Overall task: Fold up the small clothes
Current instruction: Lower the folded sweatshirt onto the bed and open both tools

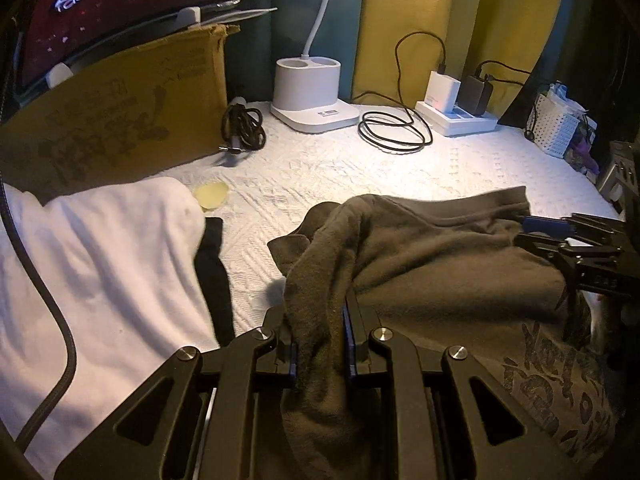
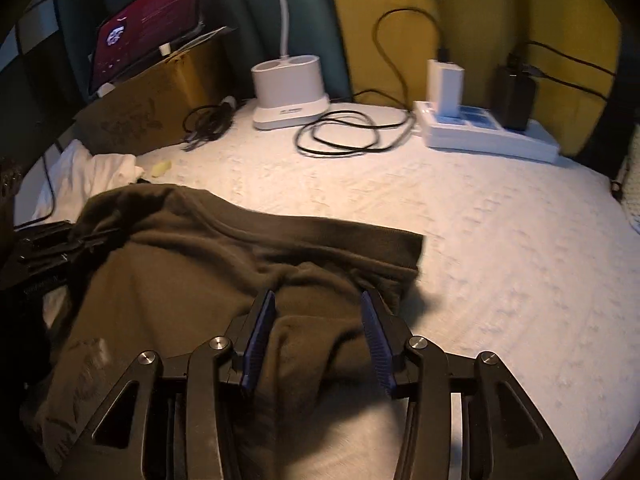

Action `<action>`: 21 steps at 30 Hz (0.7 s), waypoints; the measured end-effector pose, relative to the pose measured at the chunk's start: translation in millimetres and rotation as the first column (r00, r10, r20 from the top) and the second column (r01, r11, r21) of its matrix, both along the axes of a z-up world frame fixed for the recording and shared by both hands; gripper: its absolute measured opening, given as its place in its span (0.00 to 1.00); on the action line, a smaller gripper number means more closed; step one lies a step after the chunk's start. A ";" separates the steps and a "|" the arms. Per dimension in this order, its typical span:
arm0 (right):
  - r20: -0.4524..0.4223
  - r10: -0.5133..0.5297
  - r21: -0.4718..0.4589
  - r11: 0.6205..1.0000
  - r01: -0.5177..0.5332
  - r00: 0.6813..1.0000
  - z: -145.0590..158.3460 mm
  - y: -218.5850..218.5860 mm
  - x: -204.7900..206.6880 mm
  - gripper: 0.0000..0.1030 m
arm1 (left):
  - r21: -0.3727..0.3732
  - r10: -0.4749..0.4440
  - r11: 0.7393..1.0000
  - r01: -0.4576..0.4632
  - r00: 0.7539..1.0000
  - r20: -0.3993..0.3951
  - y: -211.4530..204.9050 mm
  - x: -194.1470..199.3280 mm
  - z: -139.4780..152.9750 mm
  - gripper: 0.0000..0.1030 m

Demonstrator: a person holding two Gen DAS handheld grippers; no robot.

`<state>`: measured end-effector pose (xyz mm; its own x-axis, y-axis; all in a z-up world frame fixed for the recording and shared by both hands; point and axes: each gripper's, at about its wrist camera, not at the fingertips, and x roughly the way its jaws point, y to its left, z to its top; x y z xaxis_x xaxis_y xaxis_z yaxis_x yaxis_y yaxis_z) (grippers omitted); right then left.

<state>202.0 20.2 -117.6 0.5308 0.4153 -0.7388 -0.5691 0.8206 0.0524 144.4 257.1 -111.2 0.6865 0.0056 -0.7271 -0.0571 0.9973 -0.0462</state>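
Note:
A dark olive-brown garment [image 1: 432, 264] with a printed pattern lies crumpled on the white textured bedcover [image 1: 320, 176]. My left gripper [image 1: 320, 312] is shut on a bunched fold of it, which hangs over the jaws. In the right wrist view the same garment [image 2: 192, 280] spreads left and centre. My right gripper [image 2: 318, 312] is open, its blue-padded fingers [image 2: 260, 332] straddling the garment's edge near the waistband. The right gripper also shows in the left wrist view [image 1: 560, 236] at the garment's far edge.
A white cloth [image 1: 100, 260] over a black item [image 1: 214, 272] lies at the left, beside a cardboard box [image 1: 120, 120]. At the back stand a white lamp base [image 1: 312, 96], coiled black cables [image 1: 392, 132], a power strip with chargers [image 2: 488, 132] and a white basket [image 1: 556, 124].

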 end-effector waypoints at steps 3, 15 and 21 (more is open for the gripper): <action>0.010 -0.049 -0.005 0.999 0.049 0.999 2.8 -12.9 -1.7 0.46 | 0.008 0.011 1.000 -0.011 1.000 0.003 1.1 -1.7 2.1 0.18; 0.025 -0.034 0.019 0.999 0.033 0.999 17.0 -22.5 -28.4 0.46 | -0.061 0.058 0.997 -0.053 0.994 0.089 3.2 -30.6 36.9 0.22; 0.016 -0.026 -0.008 1.000 0.026 1.000 7.1 -18.8 -41.7 0.46 | -0.086 -0.036 0.995 0.043 0.996 0.081 -25.0 -48.2 38.3 0.35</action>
